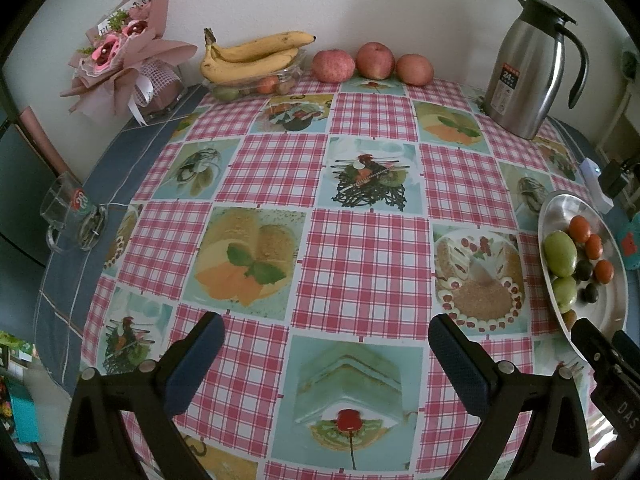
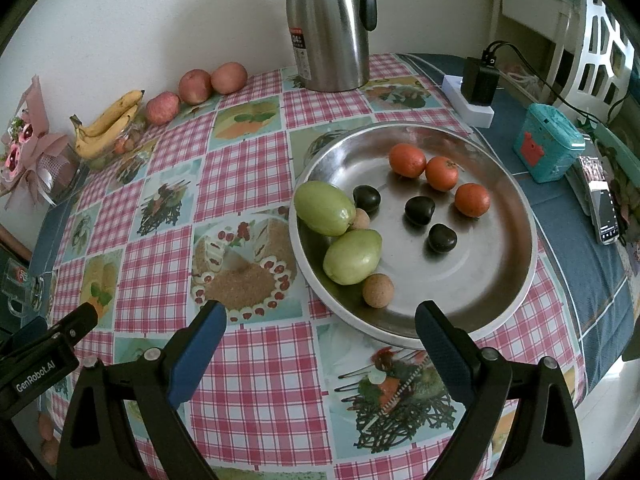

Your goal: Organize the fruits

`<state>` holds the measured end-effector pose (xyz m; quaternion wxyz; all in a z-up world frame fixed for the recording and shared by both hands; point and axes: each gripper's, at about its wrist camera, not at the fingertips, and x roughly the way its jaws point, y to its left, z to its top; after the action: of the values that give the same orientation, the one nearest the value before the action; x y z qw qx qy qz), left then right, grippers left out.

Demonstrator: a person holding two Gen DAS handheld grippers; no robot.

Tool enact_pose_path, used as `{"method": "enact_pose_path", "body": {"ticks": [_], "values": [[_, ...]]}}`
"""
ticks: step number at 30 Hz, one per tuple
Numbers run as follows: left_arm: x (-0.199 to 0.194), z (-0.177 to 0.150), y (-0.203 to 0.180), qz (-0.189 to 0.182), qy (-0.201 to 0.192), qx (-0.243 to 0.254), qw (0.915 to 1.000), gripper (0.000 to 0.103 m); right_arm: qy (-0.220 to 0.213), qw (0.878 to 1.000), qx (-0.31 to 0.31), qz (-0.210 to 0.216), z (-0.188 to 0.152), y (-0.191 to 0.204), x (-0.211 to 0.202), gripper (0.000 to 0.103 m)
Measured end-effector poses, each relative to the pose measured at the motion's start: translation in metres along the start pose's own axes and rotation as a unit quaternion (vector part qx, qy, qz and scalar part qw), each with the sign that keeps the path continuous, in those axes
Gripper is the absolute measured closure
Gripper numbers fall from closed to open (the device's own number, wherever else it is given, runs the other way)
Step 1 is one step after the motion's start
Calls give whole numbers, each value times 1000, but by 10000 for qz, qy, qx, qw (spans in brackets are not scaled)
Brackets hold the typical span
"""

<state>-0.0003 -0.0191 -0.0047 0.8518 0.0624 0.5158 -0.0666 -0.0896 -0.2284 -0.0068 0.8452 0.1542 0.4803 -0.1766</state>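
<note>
A: What is nearest to you?

B: Your left gripper [image 1: 326, 344] hangs released over the checked tablecloth [image 1: 360, 264], jaws spread wide with nothing between them. Your right gripper [image 2: 320, 330] is just the same, gaping and empty, its right fingertip at the near rim of the steel plate [image 2: 480, 280].

A: And what lies in that plate?

B: At the near left, a small tan round fruit [image 2: 377, 290], touching the nearer green fruit [image 2: 352, 256]. The farther green fruit [image 2: 325, 208] rests against the plate's left rim, and a second tan one [image 2: 361, 219] peeks out between the two green ones. In the middle you have three dark plums [image 2: 419, 210], apart from each other. At the far right, three small oranges [image 2: 441, 173] sit in a loose row.

A: What is beyond the plate?

B: To its right, on the blue cloth, a teal tin [image 2: 546, 152] and a phone [image 2: 602, 204]; farther back a white power strip [image 2: 472, 106] with a black charger plugged in. A steel jug [image 2: 328, 28] stands at the far edge, close to the wall.

A: And the rest of the fruit?

B: Along the far wall, left of the jug, three red apples [image 1: 374, 60] stand in a row. Left of them, a bunch of bananas [image 1: 252, 58] lies on top of a clear tray [image 1: 248, 86] holding smaller fruit. A wrapped bouquet [image 1: 124, 64] leans at the far left, and a glass mug [image 1: 72, 216] stands at the left edge.
</note>
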Motion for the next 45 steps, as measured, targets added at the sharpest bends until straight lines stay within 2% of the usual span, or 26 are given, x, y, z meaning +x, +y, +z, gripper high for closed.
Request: {"method": "enact_pose_path", "body": {"ticks": [45], "values": [[0,-1,2,10,9,-8,10000,0,35,10000,-35,2,-2,3,2,7]]}}
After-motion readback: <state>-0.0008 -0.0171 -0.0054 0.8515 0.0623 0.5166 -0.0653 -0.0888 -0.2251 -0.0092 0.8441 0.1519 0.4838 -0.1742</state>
